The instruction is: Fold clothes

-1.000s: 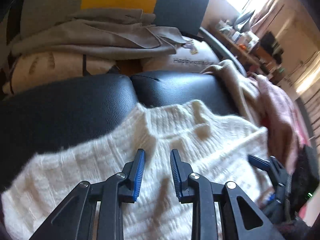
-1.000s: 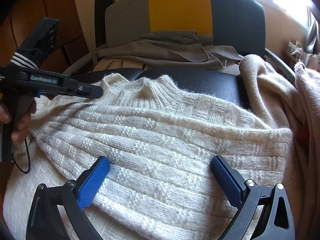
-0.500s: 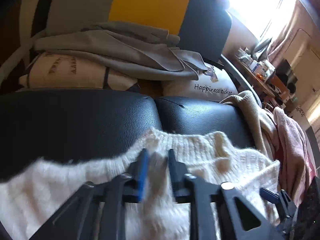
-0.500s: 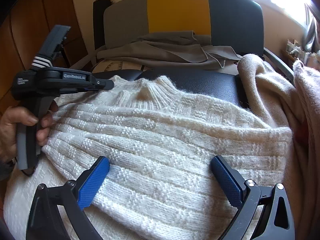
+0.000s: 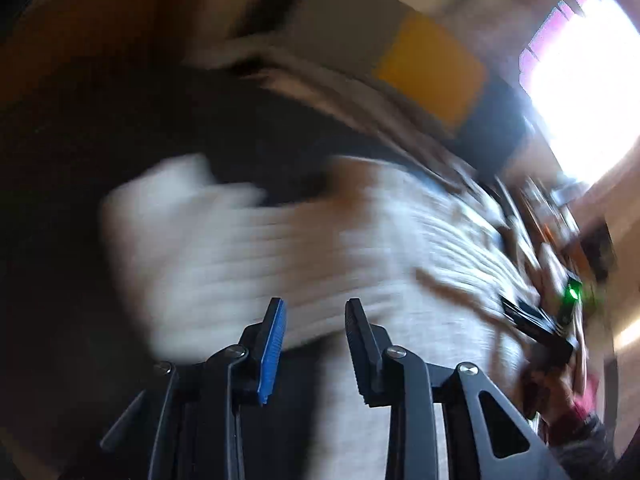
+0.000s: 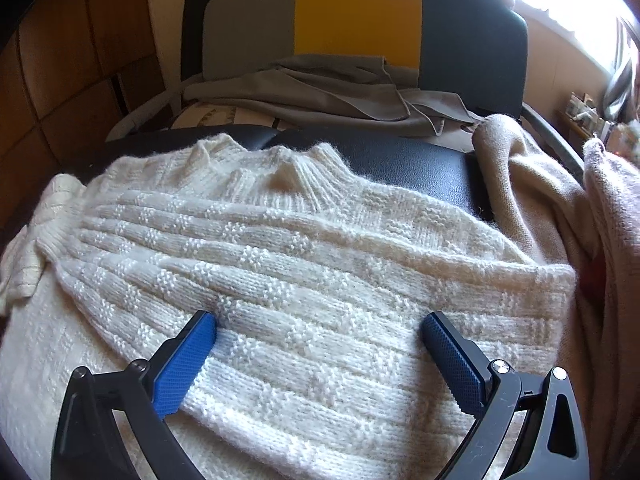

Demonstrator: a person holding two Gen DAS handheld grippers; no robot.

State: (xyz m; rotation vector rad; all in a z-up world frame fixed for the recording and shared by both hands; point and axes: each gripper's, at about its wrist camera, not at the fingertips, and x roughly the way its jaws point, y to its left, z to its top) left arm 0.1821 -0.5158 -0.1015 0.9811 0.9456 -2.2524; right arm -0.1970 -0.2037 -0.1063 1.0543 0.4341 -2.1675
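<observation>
You are working a cream knit sweater (image 6: 304,280) that is lying spread on a black leather seat (image 6: 420,160), collar pointing toward the chair back, one sleeve folded across the chest so the body is narrowing toward a fold. Your right gripper (image 6: 320,354) is sitting low over the lower front of the sweater with its fingers spread wide, blue pads (image 6: 184,364) resting on the knit and pinching nothing, likely pinning the fabric flat. Your left gripper (image 5: 314,344) is showing in a heavily blurred view; its fingers have just been opening, are standing part open, and nothing is between them, only sweater beyond the tips. It is out at the sweater's left side, probably clear of the laid sleeve. Edges: the cuff (image 6: 44,216) is bunching at the sweater's left edge, close to the seat's rim. On the right a beige garment (image 6: 532,200) is touching the sweater's shoulder, so room there is tight. Behind the collar a bare strip of seat is open, then grey cloth (image 6: 320,96) piled on the chair. Best free room is looking like the left side and the near hem.
</observation>
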